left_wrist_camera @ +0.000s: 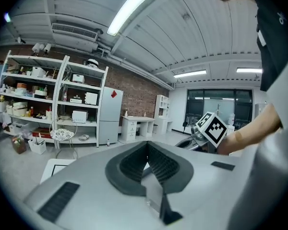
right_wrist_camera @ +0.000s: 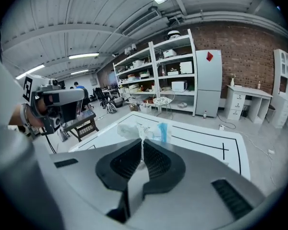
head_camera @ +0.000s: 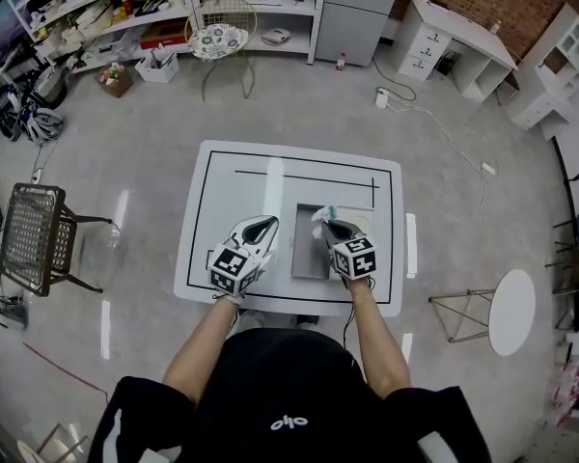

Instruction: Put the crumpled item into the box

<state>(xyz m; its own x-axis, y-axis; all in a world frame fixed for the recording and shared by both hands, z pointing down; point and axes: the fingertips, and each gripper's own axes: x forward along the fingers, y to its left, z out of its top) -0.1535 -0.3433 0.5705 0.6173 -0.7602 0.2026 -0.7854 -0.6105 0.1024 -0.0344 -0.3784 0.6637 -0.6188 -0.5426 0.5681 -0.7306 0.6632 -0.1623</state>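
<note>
Forward, right tongs (right_wrist_camera: 142, 149) round crumpled item (right_wrist_camera: 151, 131).

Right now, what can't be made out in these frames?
- Inside of the box: in the head view the right gripper covers its far end, so contents are unclear. Neither gripper view shows it.
- What the crumpled item is: in the right gripper view its lower part sits hidden in the shut jaws. It is too small in the head view.
- Most of the table: in the left gripper view it is hidden behind the left gripper body.
</note>
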